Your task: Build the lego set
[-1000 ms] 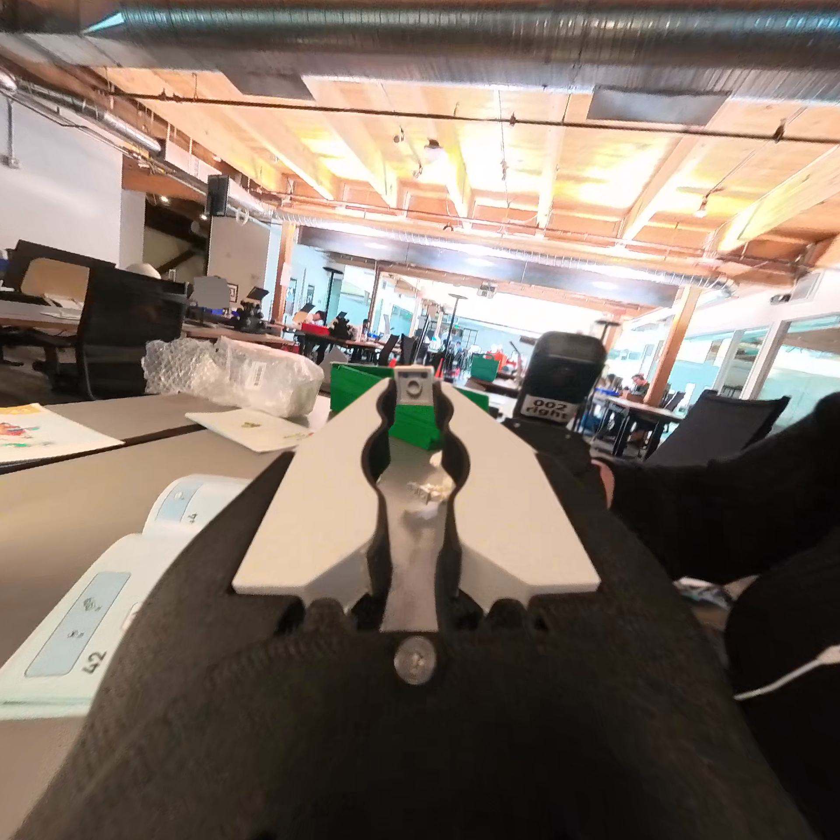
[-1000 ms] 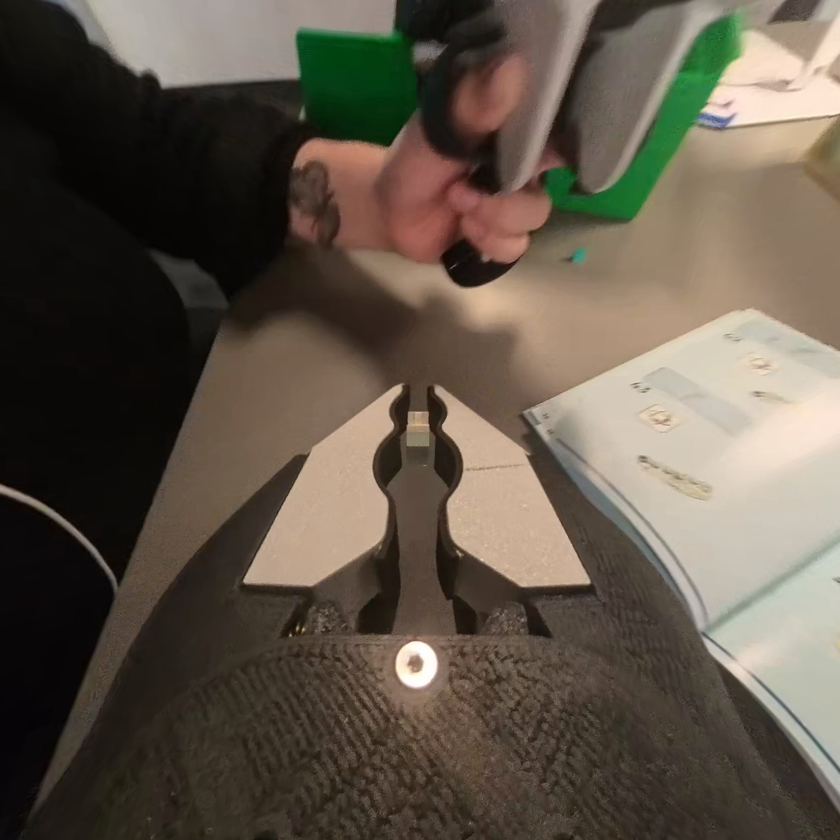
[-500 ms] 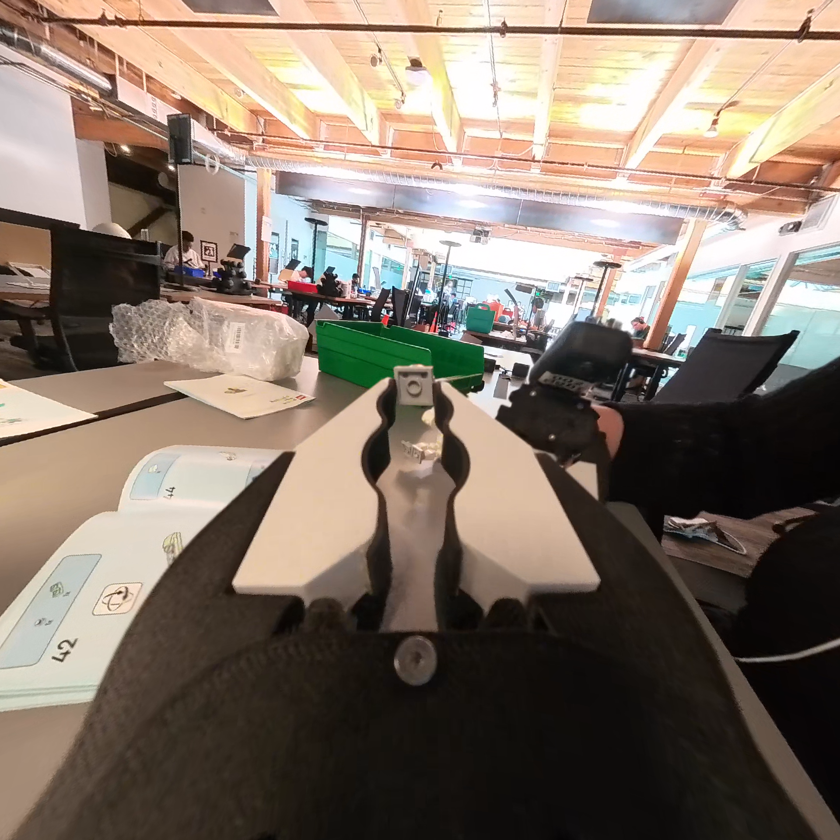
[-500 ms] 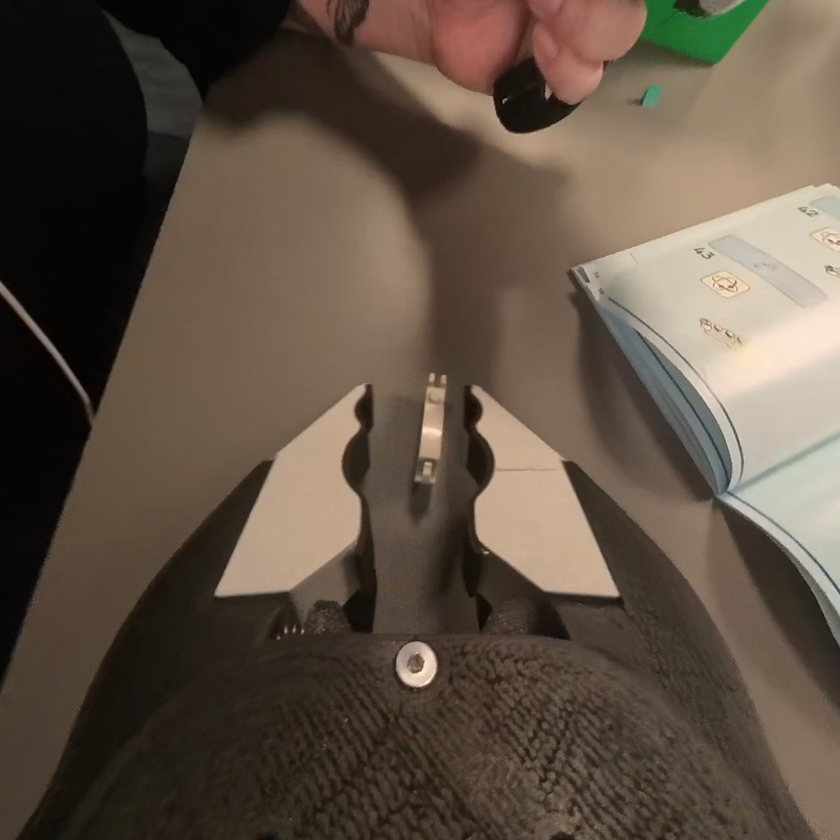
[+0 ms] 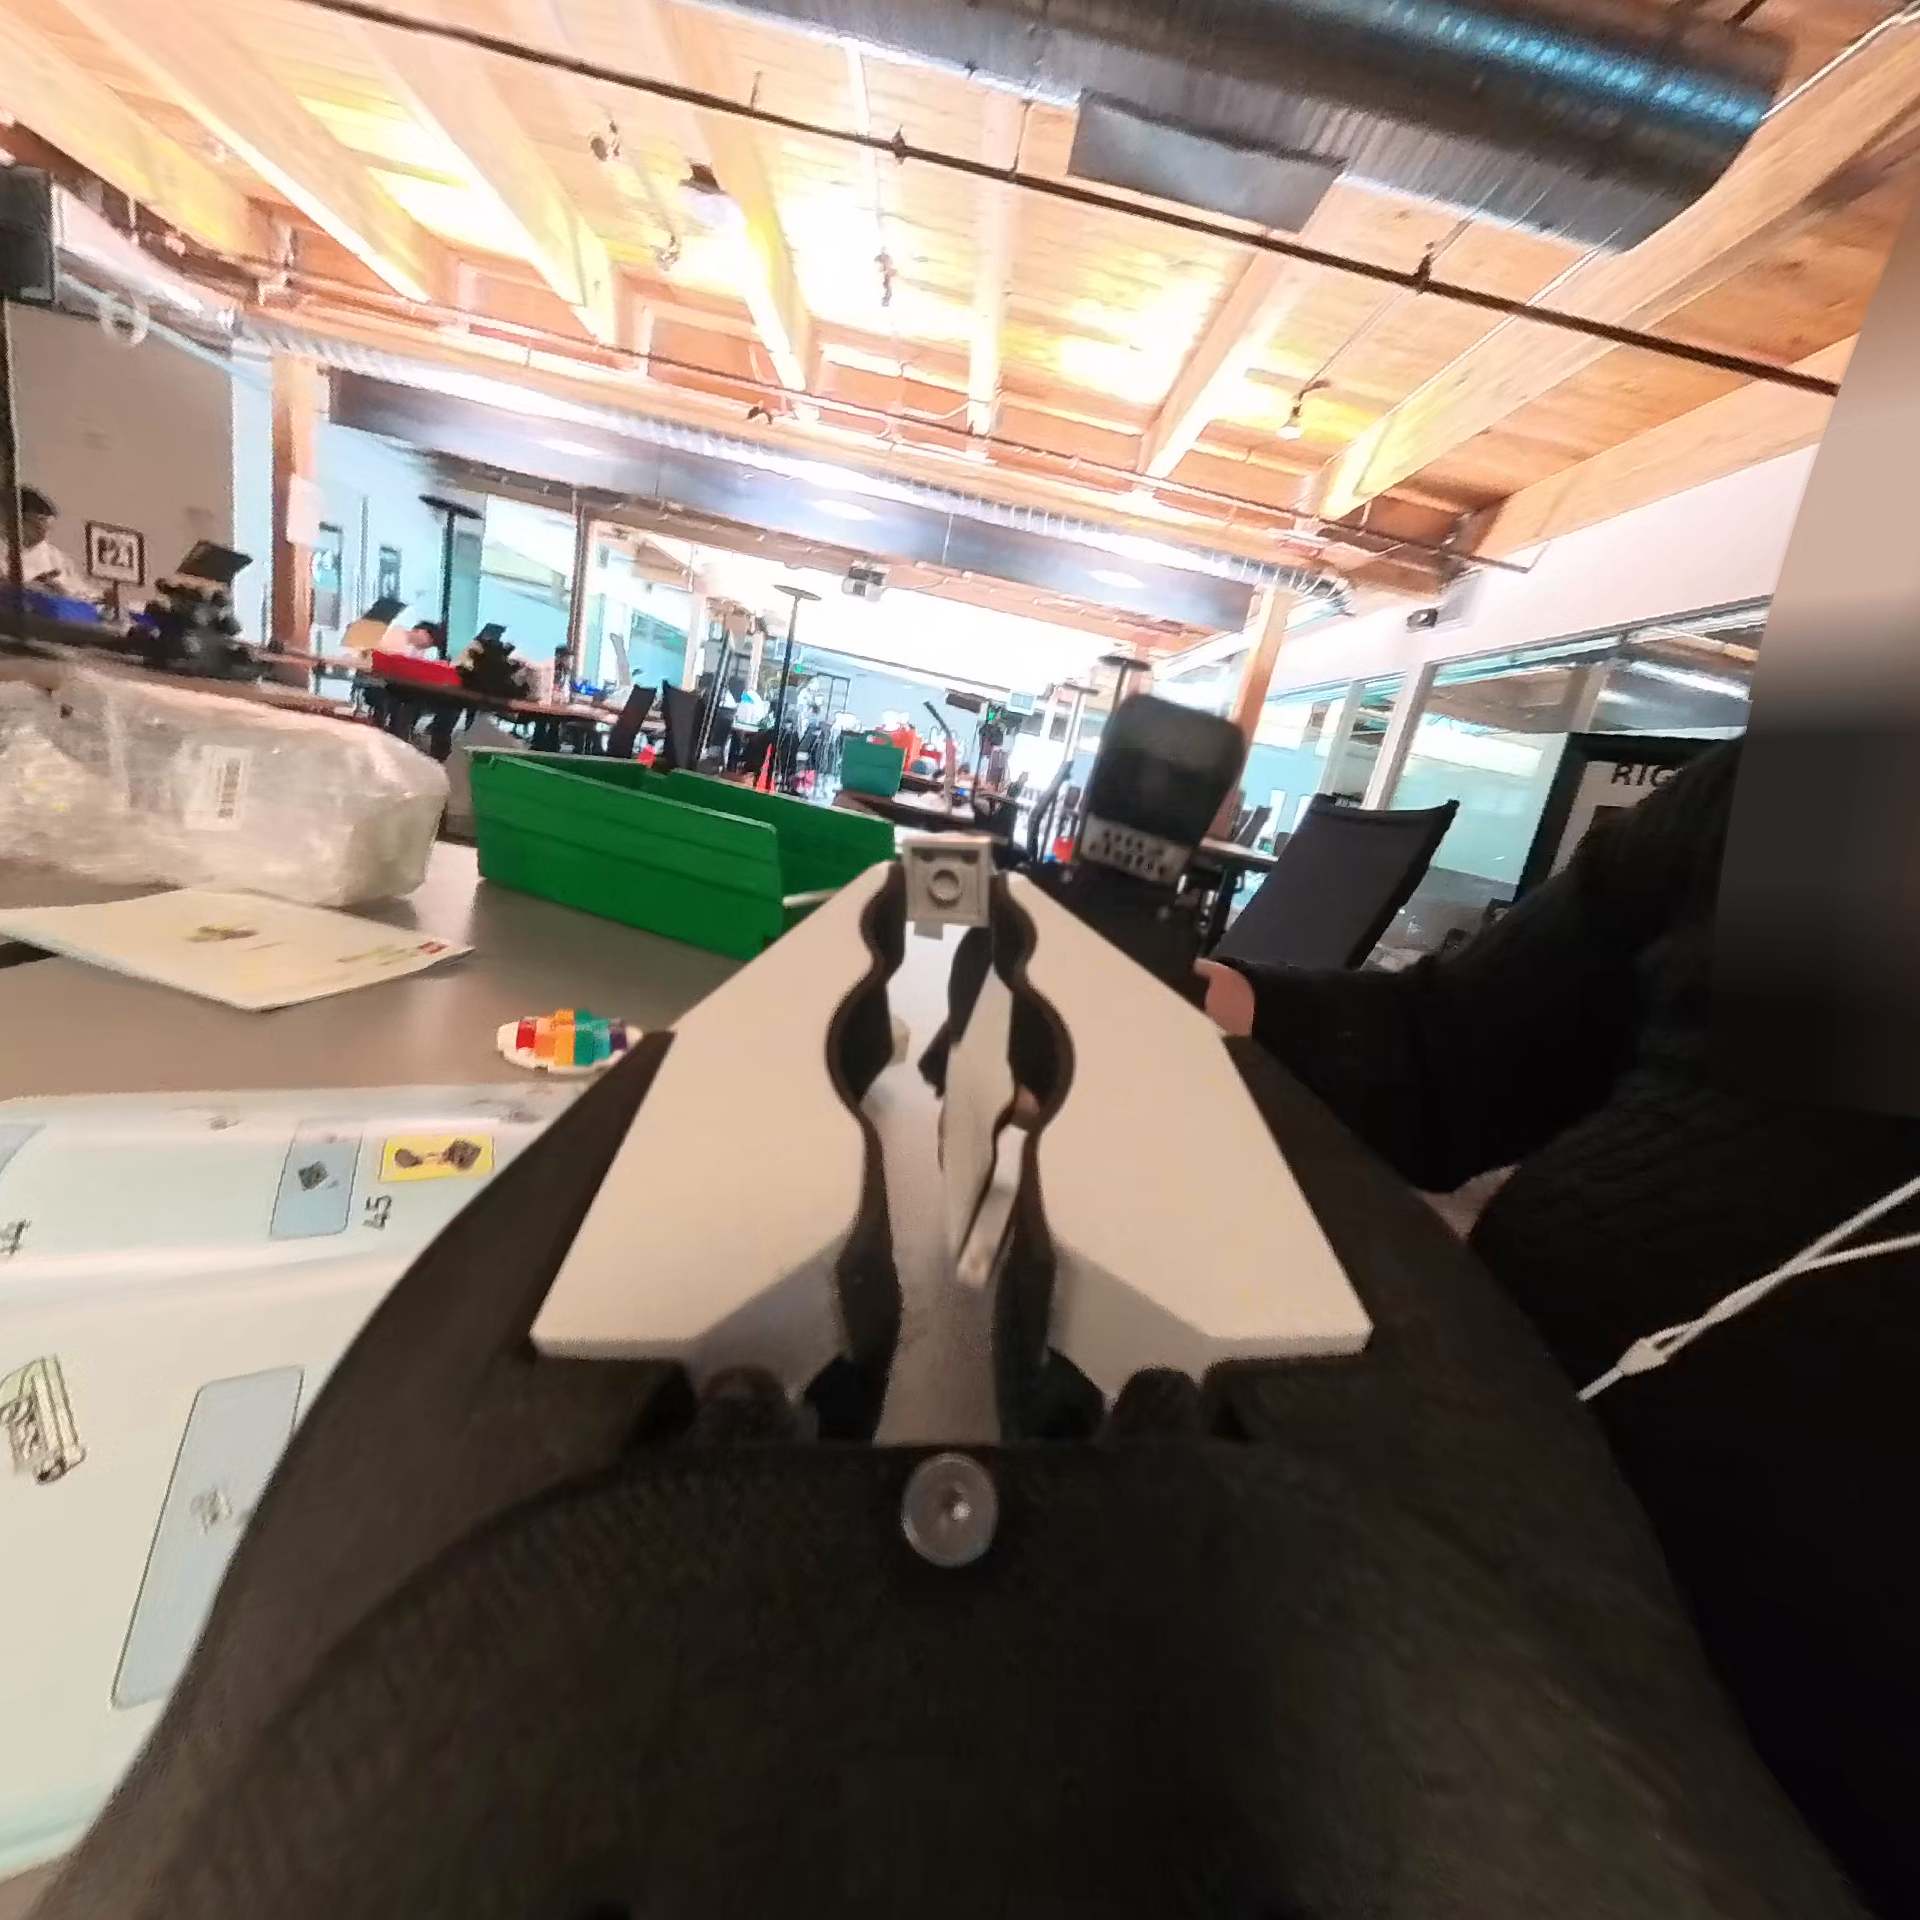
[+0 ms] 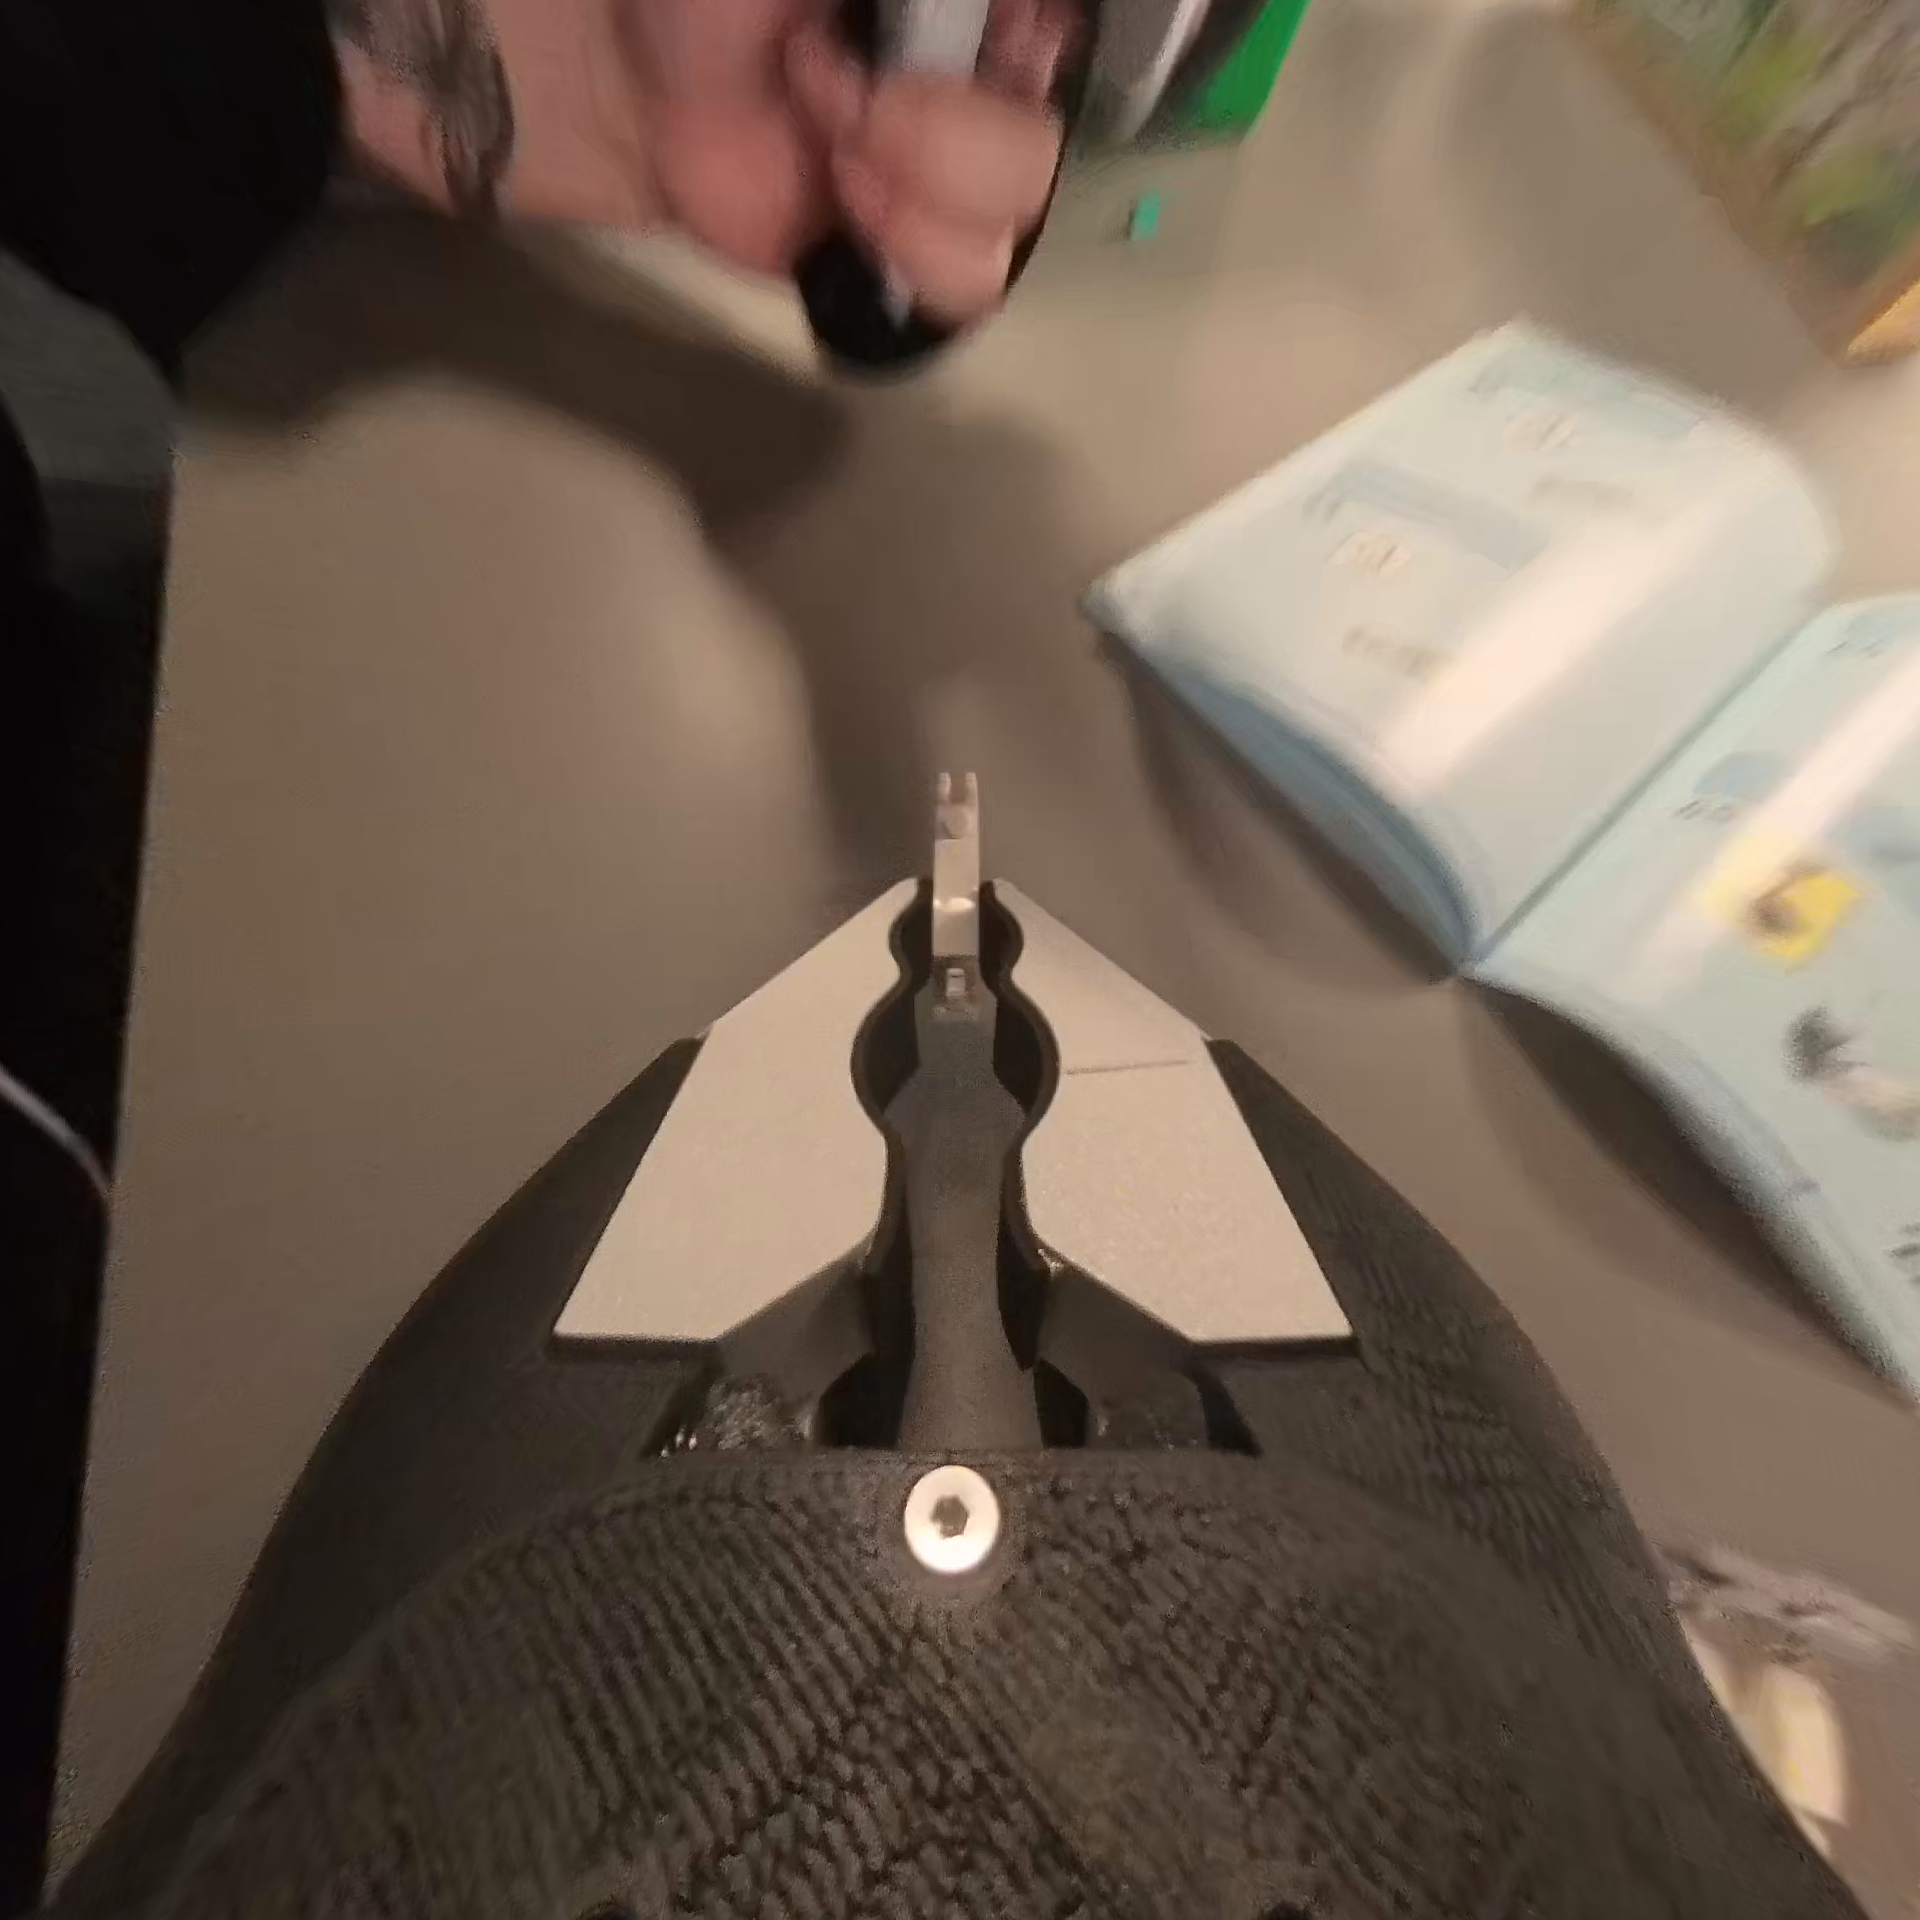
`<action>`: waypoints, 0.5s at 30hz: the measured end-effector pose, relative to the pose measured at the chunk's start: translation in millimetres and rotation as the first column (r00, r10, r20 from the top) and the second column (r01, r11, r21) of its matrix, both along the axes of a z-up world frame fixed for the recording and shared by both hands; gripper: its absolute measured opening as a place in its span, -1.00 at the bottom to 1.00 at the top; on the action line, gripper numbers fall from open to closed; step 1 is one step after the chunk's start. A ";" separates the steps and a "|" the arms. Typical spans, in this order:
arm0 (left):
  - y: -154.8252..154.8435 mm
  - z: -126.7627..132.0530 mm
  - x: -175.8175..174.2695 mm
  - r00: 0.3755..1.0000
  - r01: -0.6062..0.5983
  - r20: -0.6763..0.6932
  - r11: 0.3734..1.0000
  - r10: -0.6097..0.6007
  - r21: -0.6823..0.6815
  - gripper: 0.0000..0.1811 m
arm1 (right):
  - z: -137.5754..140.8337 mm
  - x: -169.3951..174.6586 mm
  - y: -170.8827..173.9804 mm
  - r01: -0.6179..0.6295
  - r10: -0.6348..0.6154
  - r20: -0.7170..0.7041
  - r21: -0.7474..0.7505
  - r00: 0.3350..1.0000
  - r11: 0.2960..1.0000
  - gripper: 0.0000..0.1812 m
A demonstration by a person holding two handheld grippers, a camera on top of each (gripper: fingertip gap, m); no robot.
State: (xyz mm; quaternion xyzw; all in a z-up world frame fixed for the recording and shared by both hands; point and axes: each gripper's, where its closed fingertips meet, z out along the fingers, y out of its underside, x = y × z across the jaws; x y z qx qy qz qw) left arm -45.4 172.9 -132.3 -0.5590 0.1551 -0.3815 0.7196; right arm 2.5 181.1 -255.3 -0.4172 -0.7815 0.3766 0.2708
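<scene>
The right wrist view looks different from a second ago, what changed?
The right gripper opened half a second ago, then shut again on the thin grey lego piece, which now sticks out past its tip. Its camera swung, blurring the instruction booklet. The left gripper kept its small grey brick.

The left gripper is closed on a small grey square plate, pinched at the fingertips with its single stud facing the camera. A thin grey piece stands on edge in the gap between the fingers, nearer the camera. An open manual lies on the grey table at lower left. Beyond it sit a round white plate with coloured tiles, a leaflet, a green bin and a plastic bag. At right a black sleeve reaches in, with the right gripper beyond the left's fingertips, its state unclear
</scene>
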 end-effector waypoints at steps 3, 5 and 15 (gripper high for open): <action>-9.2 10.3 5.5 0.998 -0.001 -0.062 0.997 0.005 0.076 -0.83 | 75.2 -18.2 -5.3 0.032 -0.021 -0.234 0.044 0.972 0.999 -0.94; -18.2 23.8 8.7 0.996 -0.014 -0.090 0.990 0.027 0.144 -0.83 | 114.1 -21.3 -5.1 0.047 0.007 -0.336 0.152 0.942 0.987 -0.93; -54.1 115.8 25.2 0.966 -0.006 -0.225 0.887 0.124 0.462 -0.83 | 224.8 -17.8 -32.6 0.020 0.272 -0.479 0.520 0.834 0.854 -0.93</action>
